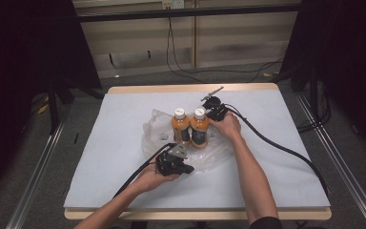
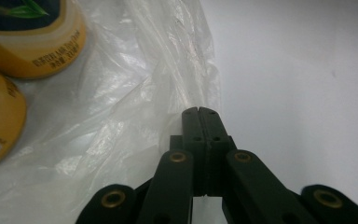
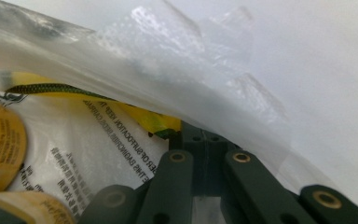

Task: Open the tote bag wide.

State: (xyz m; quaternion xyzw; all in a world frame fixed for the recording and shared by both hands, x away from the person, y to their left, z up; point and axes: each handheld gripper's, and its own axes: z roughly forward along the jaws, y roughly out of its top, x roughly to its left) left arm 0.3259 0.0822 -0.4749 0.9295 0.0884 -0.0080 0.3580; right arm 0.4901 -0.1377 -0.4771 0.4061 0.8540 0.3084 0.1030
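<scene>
We see the counter [image 1: 124, 181] under a white sheet, filling the middle of the high view. At its centre lies a clear plastic bag [image 1: 155, 126], thin, limp and slippery by our judgement; its edge is the place to pinch. On it stand two orange bottles [image 1: 190, 126], touching, likely heavy enough to anchor the film. Our left tool [image 1: 187, 169], lower centre, lies low at the bag's near edge with jaws pressed together, apparently on film. Our right tool [image 1: 214, 113], right of the bottles, reaches under a raised fold; its jaws look closed on the bag.
</scene>
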